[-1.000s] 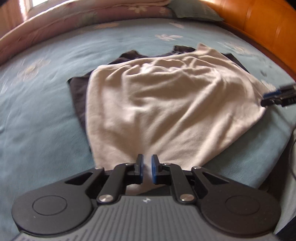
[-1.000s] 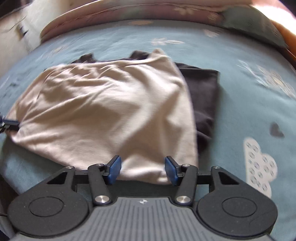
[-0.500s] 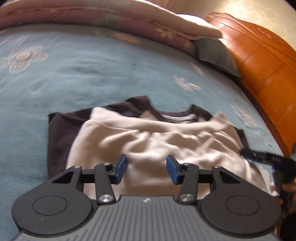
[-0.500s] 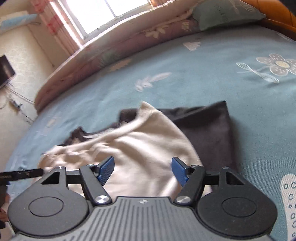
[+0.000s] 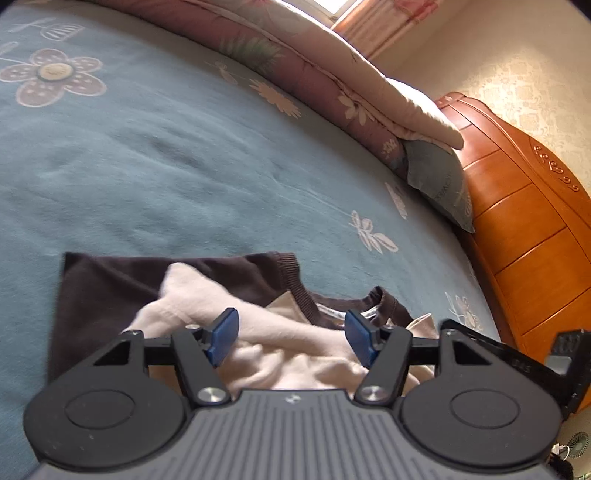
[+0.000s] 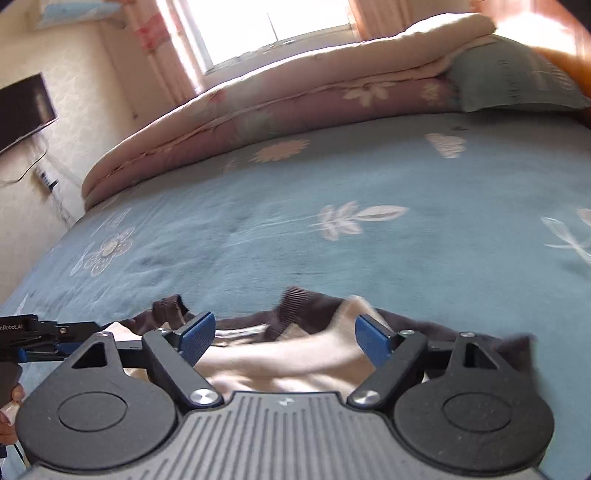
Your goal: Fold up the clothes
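A top with a cream body (image 5: 280, 354) and dark brown sleeves and collar (image 5: 110, 288) lies on the blue flowered bed sheet (image 5: 147, 147), its cream part doubled up toward the neckline. My left gripper (image 5: 291, 339) hovers over the cream cloth, jaws opening, with the pads not pressing on anything. In the right wrist view, the same cream cloth (image 6: 280, 354) and ribbed brown collar (image 6: 295, 306) lie under my right gripper (image 6: 284, 338), whose jaws are also opening with nothing pinched. Each gripper shows at the edge of the other's view: the right gripper (image 5: 569, 354) and the left gripper (image 6: 37, 332).
A folded pink and cream quilt (image 5: 314, 62) and a grey-green pillow (image 5: 439, 181) lie along the far side of the bed. An orange wooden headboard (image 5: 524, 221) stands at the right. A dark screen (image 6: 22, 110) hangs on the wall left of a bright window (image 6: 277, 26).
The left gripper let go of the cream hem and both sets of jaws widened. Both grippers moved forward over the top toward its collar, and the views swung up toward the quilt.
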`<state>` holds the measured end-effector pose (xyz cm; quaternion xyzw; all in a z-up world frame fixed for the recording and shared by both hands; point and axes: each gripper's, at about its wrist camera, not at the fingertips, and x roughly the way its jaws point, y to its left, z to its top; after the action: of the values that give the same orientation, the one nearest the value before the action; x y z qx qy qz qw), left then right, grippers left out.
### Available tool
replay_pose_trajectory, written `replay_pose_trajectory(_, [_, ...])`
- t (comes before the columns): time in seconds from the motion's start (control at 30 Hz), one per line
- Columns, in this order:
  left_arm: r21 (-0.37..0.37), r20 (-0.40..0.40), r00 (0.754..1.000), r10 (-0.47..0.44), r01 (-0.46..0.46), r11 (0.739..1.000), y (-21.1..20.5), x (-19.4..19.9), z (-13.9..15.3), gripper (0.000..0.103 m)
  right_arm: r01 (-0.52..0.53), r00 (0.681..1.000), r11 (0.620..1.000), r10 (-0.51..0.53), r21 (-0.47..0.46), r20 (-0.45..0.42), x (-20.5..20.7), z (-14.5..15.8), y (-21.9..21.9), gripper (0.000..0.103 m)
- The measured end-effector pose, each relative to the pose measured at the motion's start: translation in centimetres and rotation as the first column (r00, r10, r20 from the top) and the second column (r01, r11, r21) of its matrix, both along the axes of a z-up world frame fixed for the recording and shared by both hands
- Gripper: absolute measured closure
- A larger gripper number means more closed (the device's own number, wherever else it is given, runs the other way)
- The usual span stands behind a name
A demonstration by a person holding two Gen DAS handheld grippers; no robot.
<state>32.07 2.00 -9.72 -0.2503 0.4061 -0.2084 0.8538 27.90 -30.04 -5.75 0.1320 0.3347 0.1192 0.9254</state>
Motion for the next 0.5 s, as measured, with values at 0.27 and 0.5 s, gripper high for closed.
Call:
replay_pose_trajectory(0.27, [-0.016, -0.053, 0.999, 0.006, -0.007, 1.000, -1.6, 4.5, -3.2, 0.037, -0.047, 0.995, 0.999, 0.045, -0.019, -0.084, 5.7, -4.5, 2.3, 0.011])
replay_pose_trajectory(0.5, [0.007, -0.033, 0.999, -0.005, 0.005, 1.000, -1.9, 6.0, -2.7, 0.037, -0.074, 0.995, 0.997, 0.072, -0.035, -0.065, 7.1, -4.9, 2.8, 0.000])
